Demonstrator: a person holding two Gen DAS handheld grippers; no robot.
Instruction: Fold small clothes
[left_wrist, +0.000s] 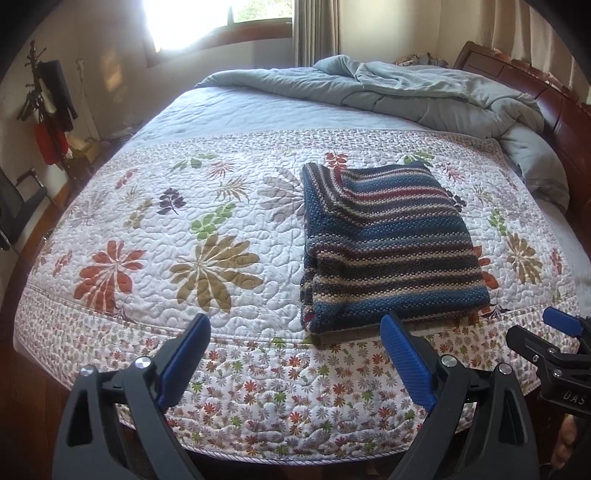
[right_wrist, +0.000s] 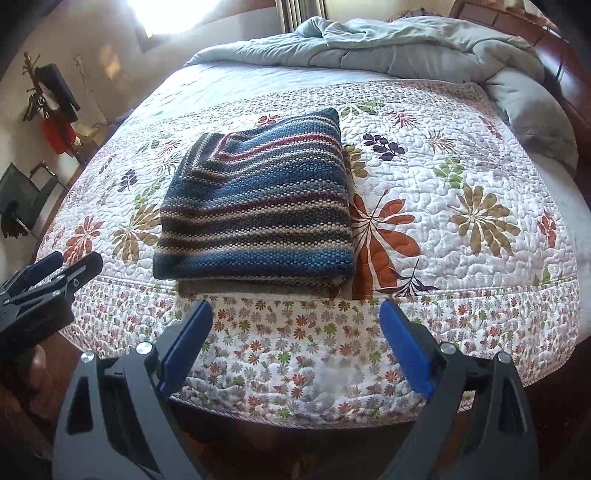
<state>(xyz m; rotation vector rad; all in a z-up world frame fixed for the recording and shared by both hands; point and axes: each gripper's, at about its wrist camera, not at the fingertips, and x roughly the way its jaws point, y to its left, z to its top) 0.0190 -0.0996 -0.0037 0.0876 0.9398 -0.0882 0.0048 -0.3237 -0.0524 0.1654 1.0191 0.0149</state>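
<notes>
Blue ribbed pads line our left gripper (left_wrist: 295, 332), whose black jaws stand wide apart with nothing between them, held low over the near edge of the quilt (left_wrist: 221, 258). Just ahead of its right finger lies the folded sweater (left_wrist: 391, 243), a thick knit rectangle striped blue, maroon and cream, flat on the stitched floral cover. Off to the right, our other gripper shows only in part. Beyond the sweater a grey duvet (left_wrist: 424, 96) is heaped up.

From the right wrist, our right gripper (right_wrist: 295, 317) is likewise spread wide and empty, level above the quilt's small-flowered border. The sweater sits just ahead of its left finger, with soft, rounded folded edges. Our left gripper juts in at the far left.
</notes>
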